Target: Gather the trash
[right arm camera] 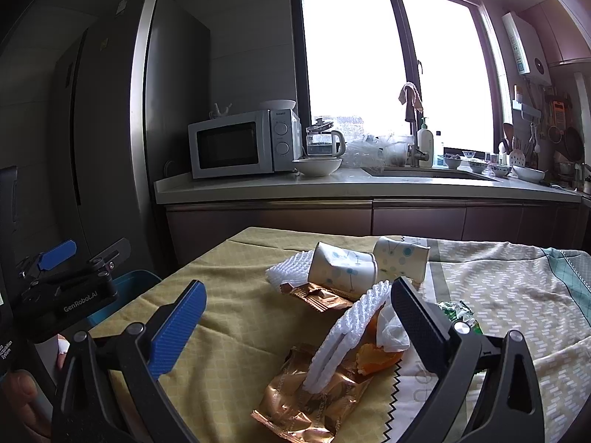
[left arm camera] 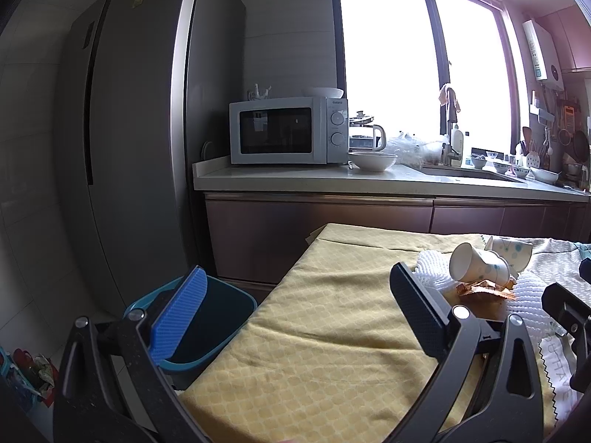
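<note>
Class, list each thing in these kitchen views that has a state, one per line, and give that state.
left gripper: open, empty
right gripper: open, empty
paper cups: tipped over, on their sides
gold wrapper: crumpled, lying on the cloth
bin: open, no lid
microwave: door shut

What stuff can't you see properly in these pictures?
- Inside of the blue bin: left wrist view, dark and partly behind the left gripper.
- Green wrapper: right wrist view, mostly behind the right gripper.
- Outside the window: both views, glare.
- Small dishes by the sink: too small.
</note>
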Demonstrator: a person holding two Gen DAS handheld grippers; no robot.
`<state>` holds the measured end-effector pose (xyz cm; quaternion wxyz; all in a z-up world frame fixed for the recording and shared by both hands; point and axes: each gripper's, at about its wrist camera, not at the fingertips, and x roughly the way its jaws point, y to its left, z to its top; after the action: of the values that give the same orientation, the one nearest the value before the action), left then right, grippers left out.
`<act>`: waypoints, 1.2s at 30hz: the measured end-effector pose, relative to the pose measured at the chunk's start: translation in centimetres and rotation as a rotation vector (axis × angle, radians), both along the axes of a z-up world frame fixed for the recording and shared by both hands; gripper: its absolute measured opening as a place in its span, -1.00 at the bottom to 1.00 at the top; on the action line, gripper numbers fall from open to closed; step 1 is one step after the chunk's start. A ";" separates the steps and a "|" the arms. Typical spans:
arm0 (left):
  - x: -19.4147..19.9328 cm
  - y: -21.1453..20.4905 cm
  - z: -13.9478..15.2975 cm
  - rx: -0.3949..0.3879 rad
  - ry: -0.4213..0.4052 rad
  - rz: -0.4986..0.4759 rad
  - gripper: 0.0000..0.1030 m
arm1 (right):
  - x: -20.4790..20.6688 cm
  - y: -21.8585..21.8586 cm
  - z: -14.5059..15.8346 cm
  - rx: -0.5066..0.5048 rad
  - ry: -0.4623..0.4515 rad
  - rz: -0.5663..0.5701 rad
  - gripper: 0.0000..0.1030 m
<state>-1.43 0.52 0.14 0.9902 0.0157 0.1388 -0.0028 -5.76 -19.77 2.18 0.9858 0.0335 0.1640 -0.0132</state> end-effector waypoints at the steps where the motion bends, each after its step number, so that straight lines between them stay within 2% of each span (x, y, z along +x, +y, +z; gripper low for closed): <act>1: 0.0 0.0 0.0 -0.001 0.001 -0.001 0.90 | 0.0 0.0 0.0 -0.001 0.000 -0.001 0.88; 36: 0.3 -0.7 -0.6 -0.007 0.011 -0.012 0.90 | 0.2 -0.3 -0.3 0.017 0.009 -0.002 0.88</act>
<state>-1.10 -0.13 -0.48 0.9894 0.0132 0.1442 -0.0094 -5.59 -20.06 1.84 0.9847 0.0419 0.1687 -0.0127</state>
